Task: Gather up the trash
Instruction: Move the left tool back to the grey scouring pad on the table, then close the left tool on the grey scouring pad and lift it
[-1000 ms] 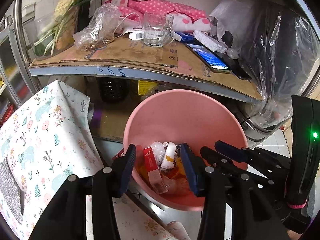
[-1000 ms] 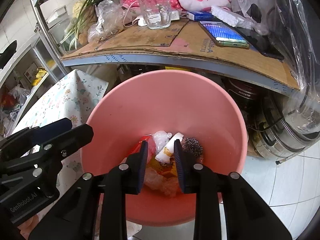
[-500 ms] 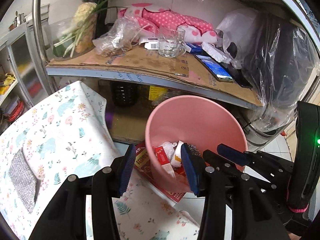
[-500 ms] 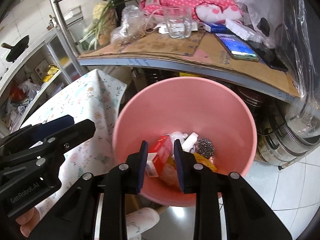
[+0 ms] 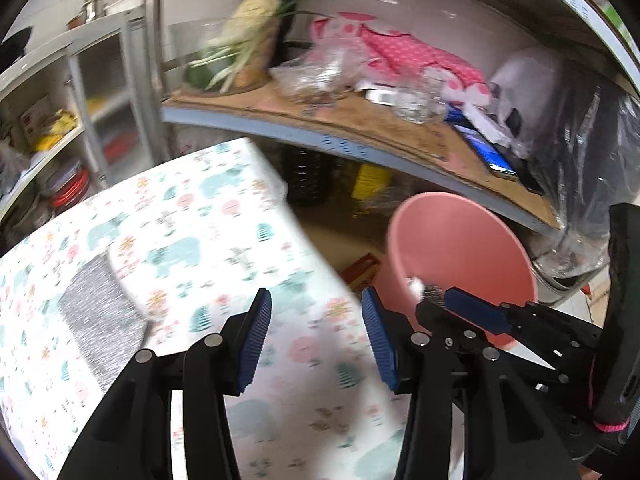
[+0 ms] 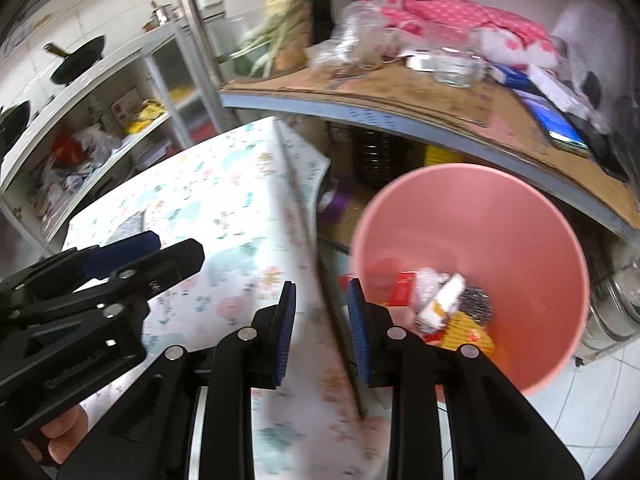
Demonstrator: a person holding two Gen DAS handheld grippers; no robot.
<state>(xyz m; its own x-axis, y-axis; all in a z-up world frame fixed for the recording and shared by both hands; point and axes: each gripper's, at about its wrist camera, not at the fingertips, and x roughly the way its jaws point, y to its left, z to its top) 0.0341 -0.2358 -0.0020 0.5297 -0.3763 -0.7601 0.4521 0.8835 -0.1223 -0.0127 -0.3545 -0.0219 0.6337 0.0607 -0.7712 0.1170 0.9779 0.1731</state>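
Left wrist: left gripper [image 5: 316, 344] wide, empty, over floral cloth [image 5: 192, 248]; one pink bin [image 5: 460, 256] right of centre.
Right wrist: right gripper [image 6: 321, 330] narrower gap, empty; one bin [image 6: 520, 232] right, several trash pieces [image 6: 436, 300] inside, exact count unclear.

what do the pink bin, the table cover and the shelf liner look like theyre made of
Pink bin: likely plastic, smooth, evenly coloured, seamless wall.
Table cover: probably wipeable vinyl or oilcloth, a printed floral sheet creasing stiffly at the edge.
Shelf liner: cardboard, matte brown, with a ragged edge.
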